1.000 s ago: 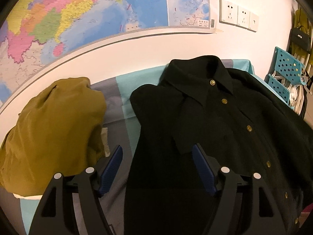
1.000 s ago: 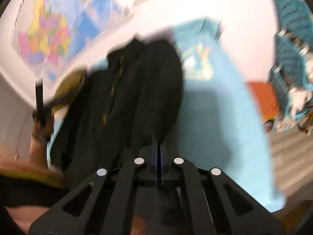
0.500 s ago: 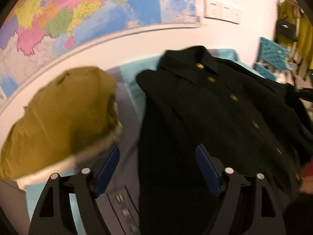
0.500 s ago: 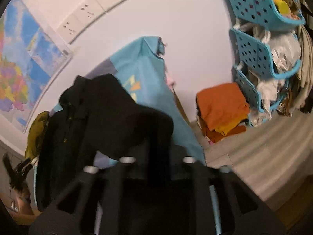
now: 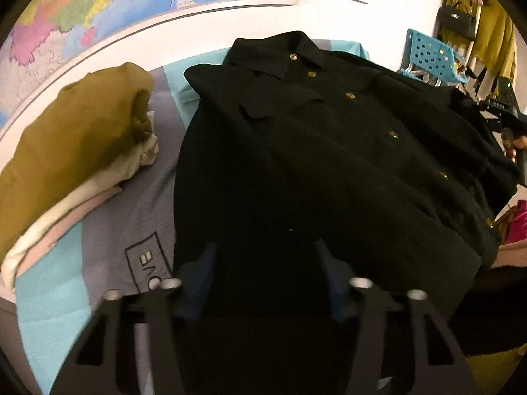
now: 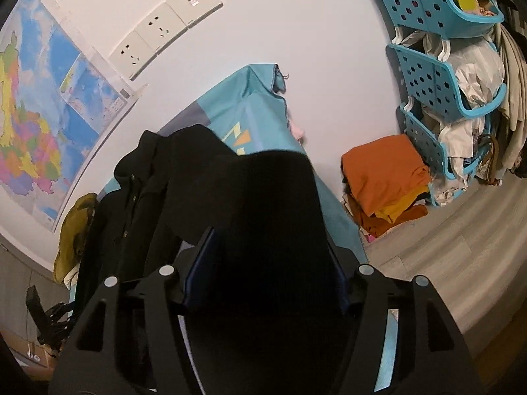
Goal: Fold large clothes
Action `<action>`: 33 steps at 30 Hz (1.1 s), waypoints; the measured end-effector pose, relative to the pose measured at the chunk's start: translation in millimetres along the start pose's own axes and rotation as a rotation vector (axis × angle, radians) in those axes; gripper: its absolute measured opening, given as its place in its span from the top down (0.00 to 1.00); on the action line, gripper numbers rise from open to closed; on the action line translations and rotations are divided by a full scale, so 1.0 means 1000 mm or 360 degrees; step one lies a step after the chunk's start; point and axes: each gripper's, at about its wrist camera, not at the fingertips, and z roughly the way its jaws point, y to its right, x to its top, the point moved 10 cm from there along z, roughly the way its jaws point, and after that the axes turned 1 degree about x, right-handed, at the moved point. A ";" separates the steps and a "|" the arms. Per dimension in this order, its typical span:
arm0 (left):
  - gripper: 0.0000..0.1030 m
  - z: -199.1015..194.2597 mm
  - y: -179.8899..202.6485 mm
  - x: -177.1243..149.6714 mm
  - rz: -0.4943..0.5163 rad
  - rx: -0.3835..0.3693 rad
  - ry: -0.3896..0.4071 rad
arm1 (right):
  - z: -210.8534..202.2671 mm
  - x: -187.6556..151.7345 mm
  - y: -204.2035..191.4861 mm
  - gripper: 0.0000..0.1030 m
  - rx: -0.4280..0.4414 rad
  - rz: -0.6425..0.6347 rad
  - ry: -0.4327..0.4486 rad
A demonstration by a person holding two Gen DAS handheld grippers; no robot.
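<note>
A black button-front coat (image 5: pixel 313 151) with gold buttons lies spread on the blue-and-grey cloth of the table (image 5: pixel 138 217). My left gripper (image 5: pixel 266 273) is open, its blue fingers over the coat's lower left hem. My right gripper (image 6: pixel 266 263) has its jaws apart, with a fold of the coat's black sleeve (image 6: pixel 263 204) draped between and over the fingers. The right gripper also shows at the far right edge of the left wrist view (image 5: pixel 507 121). The coat's collar and body (image 6: pixel 138 177) lie to its left.
A folded pile with an olive garment on top (image 5: pixel 75 138) sits left of the coat. A wall map (image 5: pixel 98 10) and sockets (image 6: pixel 164 36) are behind. Blue stacked baskets (image 6: pixel 438 75) and folded orange clothes (image 6: pixel 385 177) stand on the floor to the right.
My right gripper was shut on the sleeve and has opened, the sleeve still draped over it. My left gripper has moved back toward the coat's hem and stays open.
</note>
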 end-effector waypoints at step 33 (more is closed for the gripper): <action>0.70 -0.013 -0.088 -0.073 -0.0561 0.0318 -0.0130 | -0.083 -0.055 -0.095 0.24 0.0138 -0.0489 0.0248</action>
